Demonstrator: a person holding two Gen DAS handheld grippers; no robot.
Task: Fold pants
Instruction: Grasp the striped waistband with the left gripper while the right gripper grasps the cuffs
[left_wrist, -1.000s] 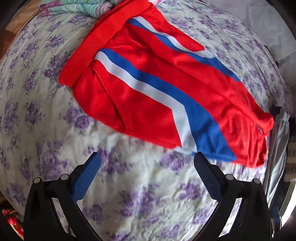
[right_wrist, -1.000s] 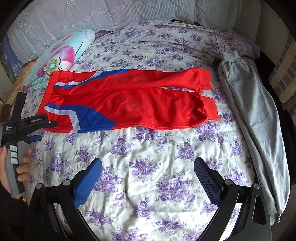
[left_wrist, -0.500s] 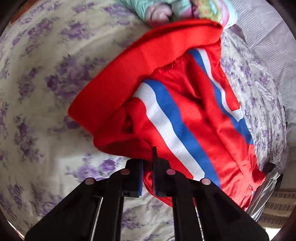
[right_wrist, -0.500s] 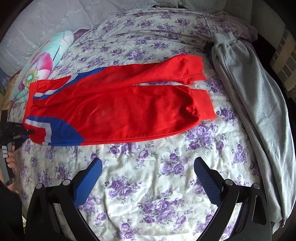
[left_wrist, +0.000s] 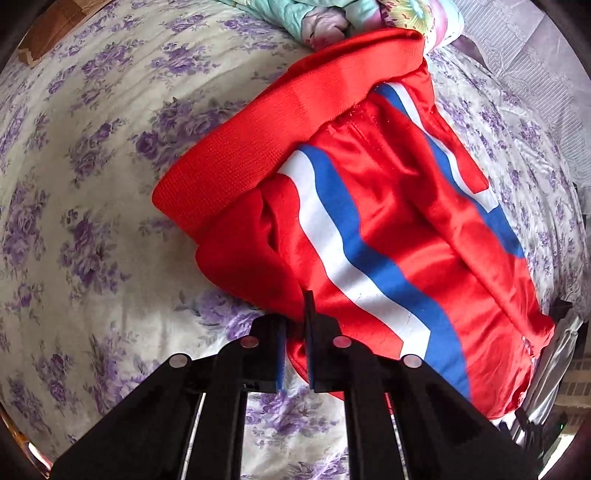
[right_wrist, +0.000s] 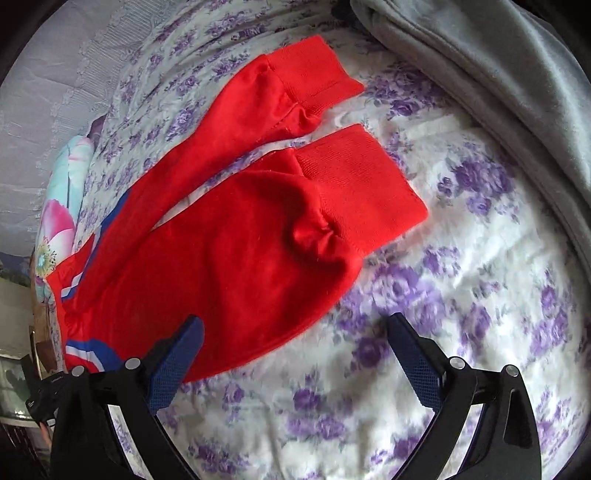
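The red satin track pants with blue and white diagonal stripes (left_wrist: 388, 229) lie spread on a bed covered by a cream quilted bedspread printed with purple flowers (left_wrist: 92, 177). In the left wrist view the left gripper (left_wrist: 295, 354) has its black jaws drawn almost together on the near edge of the pants, just below the wide ribbed red waistband (left_wrist: 266, 147); a bunched fold of red cloth sits between the blue pads, and the pinched part itself is hidden behind the jaws. The fabric around the grip is puckered. The far end of the waistband touches a mint and pink floral pillow (left_wrist: 351, 14), cut off by the top of the frame. The legs run out of sight toward the lower right. In the right wrist view the right gripper (right_wrist: 295, 354) stands with its blue-padded fingers (right_wrist: 177, 365) wide apart and nothing between them; one finger hangs over the lower edge of the near leg, the other over bare bedspread, and whether either touches the surface cannot be told. Ahead lie the two ribbed red leg cuffs (right_wrist: 358, 192), near each other with a strip of bedspread between them. A grey fleece garment (right_wrist: 498, 66) lies along the far right edge, partly cut off. The waist end appears small and distorted at the left rim.
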